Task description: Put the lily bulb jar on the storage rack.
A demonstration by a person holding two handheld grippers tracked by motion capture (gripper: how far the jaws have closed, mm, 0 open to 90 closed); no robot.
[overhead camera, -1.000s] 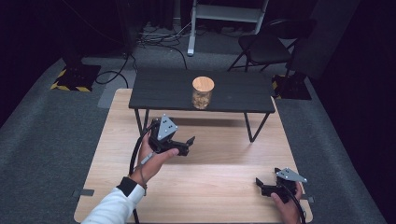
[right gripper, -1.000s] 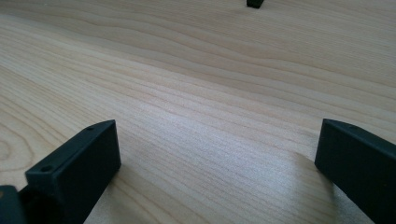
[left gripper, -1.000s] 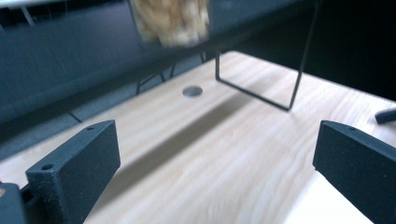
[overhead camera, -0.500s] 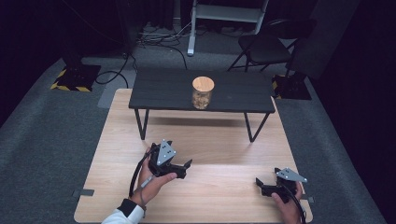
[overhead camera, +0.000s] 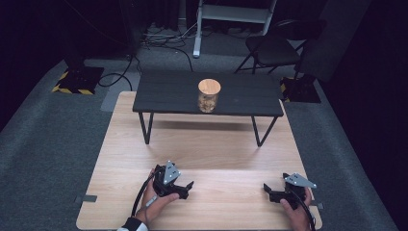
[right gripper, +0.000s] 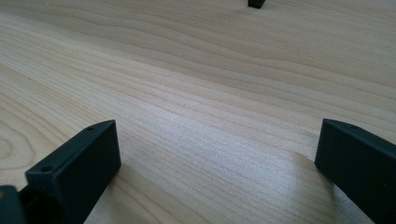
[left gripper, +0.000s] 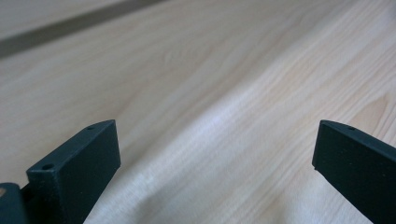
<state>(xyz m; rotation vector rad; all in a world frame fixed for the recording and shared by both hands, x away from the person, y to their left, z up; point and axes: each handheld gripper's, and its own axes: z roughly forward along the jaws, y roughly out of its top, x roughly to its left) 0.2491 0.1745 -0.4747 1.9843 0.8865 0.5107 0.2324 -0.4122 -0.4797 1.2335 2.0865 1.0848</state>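
Observation:
A glass jar (overhead camera: 209, 95) with a wooden lid and pale contents stands on a small black table (overhead camera: 163, 94) at the back. My left gripper (overhead camera: 185, 189) lies low over the wooden board (overhead camera: 216, 154), held in a hand at the front left; its jaws stand wide apart with bare wood between them (left gripper: 215, 154). My right gripper (overhead camera: 267, 191) rests on the board at the front right, open too, with nothing between its jaws (right gripper: 217, 149). Both grippers are far in front of the jar.
The black table stands on thin metal legs (overhead camera: 144, 127) at the board's far end. Grey carpet (overhead camera: 53, 144) surrounds the board. A dark chair (overhead camera: 274, 48), a white stand (overhead camera: 198, 29) and cables lie behind. A small black foot (right gripper: 256, 3) shows far off in the right gripper view.
My left gripper has come down and back toward the front edge, from raised over the board's middle to low on the board. The right gripper has stayed in place.

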